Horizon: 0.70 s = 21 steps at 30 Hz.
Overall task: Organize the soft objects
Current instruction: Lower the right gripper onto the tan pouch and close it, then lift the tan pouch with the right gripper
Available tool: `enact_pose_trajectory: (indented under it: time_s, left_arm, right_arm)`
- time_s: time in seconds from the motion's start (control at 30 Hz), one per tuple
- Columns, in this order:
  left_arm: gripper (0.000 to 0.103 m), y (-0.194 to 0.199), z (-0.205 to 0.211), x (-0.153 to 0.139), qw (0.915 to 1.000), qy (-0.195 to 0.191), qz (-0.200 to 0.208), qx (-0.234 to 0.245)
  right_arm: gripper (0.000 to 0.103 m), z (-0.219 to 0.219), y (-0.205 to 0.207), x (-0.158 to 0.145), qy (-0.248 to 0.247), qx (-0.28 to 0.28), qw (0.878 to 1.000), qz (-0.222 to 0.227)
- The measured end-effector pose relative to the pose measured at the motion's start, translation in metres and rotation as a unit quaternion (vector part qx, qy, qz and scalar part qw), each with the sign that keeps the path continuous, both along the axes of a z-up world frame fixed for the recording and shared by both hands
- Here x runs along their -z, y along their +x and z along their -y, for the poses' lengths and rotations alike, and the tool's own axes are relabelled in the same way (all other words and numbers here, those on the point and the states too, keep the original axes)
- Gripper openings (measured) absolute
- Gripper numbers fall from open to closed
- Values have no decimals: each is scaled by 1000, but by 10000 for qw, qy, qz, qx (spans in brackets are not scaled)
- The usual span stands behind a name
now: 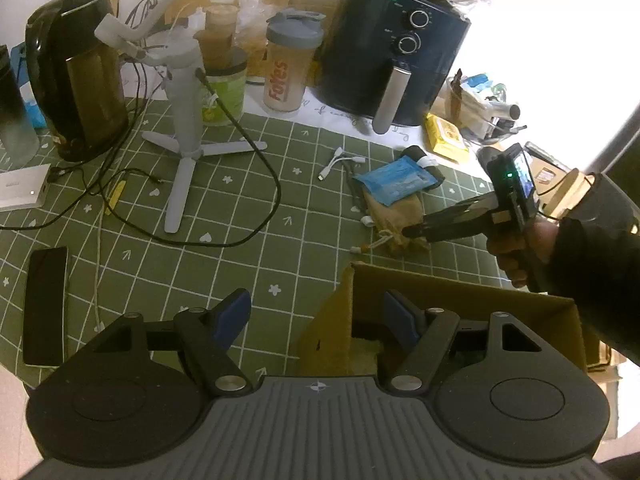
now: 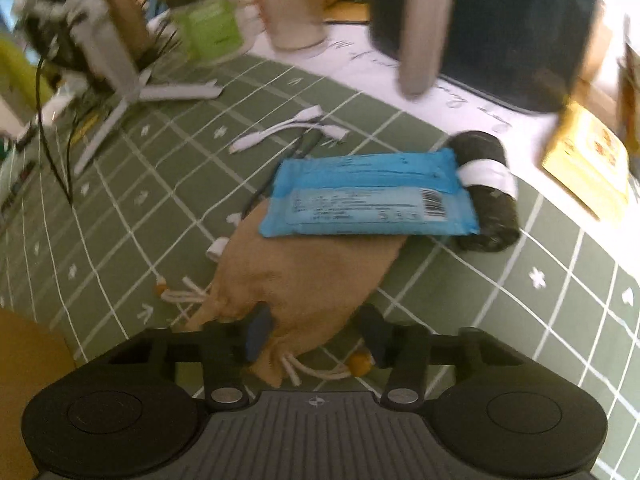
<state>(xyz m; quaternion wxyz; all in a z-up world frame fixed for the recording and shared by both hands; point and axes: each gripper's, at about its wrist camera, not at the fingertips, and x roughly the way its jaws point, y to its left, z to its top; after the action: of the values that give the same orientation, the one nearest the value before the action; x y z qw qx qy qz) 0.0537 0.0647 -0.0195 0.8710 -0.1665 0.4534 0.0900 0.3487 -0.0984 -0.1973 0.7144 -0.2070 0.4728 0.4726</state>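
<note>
A tan drawstring pouch (image 2: 304, 280) lies on the green checked cloth (image 2: 120, 208), with a blue wipes pack (image 2: 368, 200) resting across its far end. A dark rolled cloth with a white band (image 2: 486, 188) lies beside the pack. My right gripper (image 2: 316, 334) is open, its fingers straddling the pouch's tied neck. In the left wrist view the pouch (image 1: 396, 212), the pack (image 1: 400, 182) and the right gripper (image 1: 416, 232) show at right. My left gripper (image 1: 318, 316) is open and empty, over the rim of a cardboard box (image 1: 460, 292).
A grey tripod stand (image 1: 184, 120) with black cables, a kettle (image 1: 76, 76), a shaker bottle (image 1: 288, 68), an air fryer (image 1: 396, 52) and a yellow packet (image 1: 446, 136) crowd the back. A phone (image 1: 44, 304) lies at left. White adapters (image 2: 280, 128) lie beyond the pack.
</note>
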Motion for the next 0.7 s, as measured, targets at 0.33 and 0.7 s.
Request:
enact_pose_trajectory:
  time_s: [0.33,0.7]
  left_arm:
    - [72,8,1,-4,9998,-42,129,123]
    - [72,21,4,-10,9986,-138,343,370]
  right_arm:
    - [4,10,-8,-17,-114,-300,9991,293]
    - [4,85,-8,-26,-342,274,9989,164]
